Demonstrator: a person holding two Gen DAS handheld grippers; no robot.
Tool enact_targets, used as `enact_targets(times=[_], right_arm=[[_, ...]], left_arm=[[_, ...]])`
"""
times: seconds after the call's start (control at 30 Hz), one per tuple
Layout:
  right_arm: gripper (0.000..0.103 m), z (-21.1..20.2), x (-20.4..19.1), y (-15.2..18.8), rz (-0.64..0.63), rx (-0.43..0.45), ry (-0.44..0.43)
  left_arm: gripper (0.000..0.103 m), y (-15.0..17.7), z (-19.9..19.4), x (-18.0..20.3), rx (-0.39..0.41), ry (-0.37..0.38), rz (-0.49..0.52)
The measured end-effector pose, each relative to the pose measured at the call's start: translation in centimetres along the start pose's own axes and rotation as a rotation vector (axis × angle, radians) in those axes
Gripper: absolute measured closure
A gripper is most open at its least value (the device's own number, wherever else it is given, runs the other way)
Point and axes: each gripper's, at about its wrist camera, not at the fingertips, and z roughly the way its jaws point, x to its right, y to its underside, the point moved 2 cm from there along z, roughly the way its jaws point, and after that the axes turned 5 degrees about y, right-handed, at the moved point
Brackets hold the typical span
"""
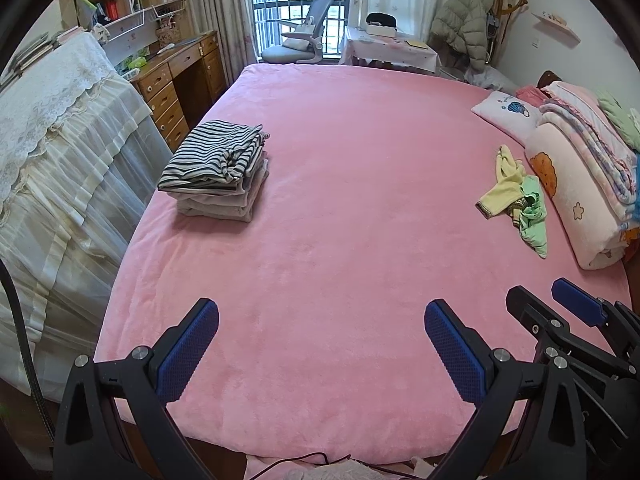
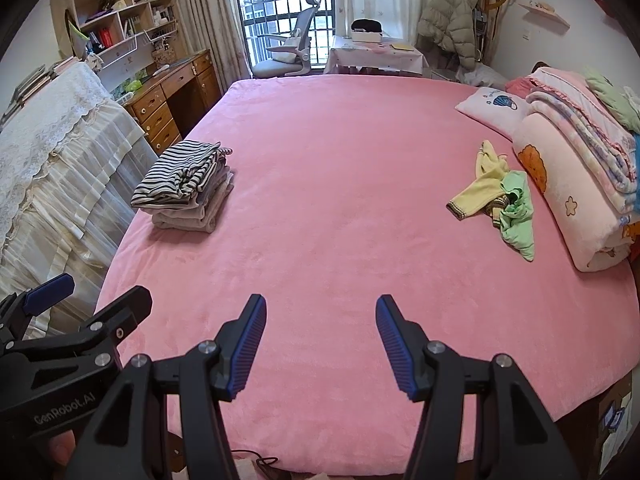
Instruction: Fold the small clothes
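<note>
Two small garments lie crumpled together on the right side of the pink bed (image 1: 340, 220) (image 2: 340, 220): a yellow one (image 1: 502, 188) (image 2: 482, 192) and a green one (image 1: 534, 216) (image 2: 518, 212). A stack of folded clothes, striped on top (image 1: 216, 164) (image 2: 184, 176), sits on the left side. My left gripper (image 1: 320, 312) hovers open over the bed's near edge, nothing between its blue pads. My right gripper (image 2: 320, 308) is open too, beside it, and empty. Each gripper shows at the edge of the other's view: the right one (image 1: 560, 300), the left one (image 2: 92, 292).
Rolled blankets (image 1: 580, 184) (image 2: 572, 184) and a small pillow (image 1: 508, 112) (image 2: 492, 106) line the bed's right edge. A lace-covered piece of furniture (image 1: 60, 160) stands left of the bed, a wooden desk (image 1: 180, 76) behind it. A chair and small table stand by the window.
</note>
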Motion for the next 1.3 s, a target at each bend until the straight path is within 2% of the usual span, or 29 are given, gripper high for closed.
enact_targets(times=[0.3, 0.57, 1.3], right_arm=[[0.046, 0.1, -0.3, -0.4, -0.006, 0.004, -0.007], [0.046, 0.4, -0.2, -1.1, 0.003, 0.005, 0.012], [0.046, 0.9, 0.9, -0.2, 0.016, -0.003, 0.02]], left_arm=[[0.001, -0.5, 0.1, -0.8, 0.006, -0.009, -0.007], [0.001, -0.7, 0.3, 0.1, 0.004, -0.002, 0.004], [0.001, -0.7, 1.0, 0.7, -0.019, 0.017, 0.008]])
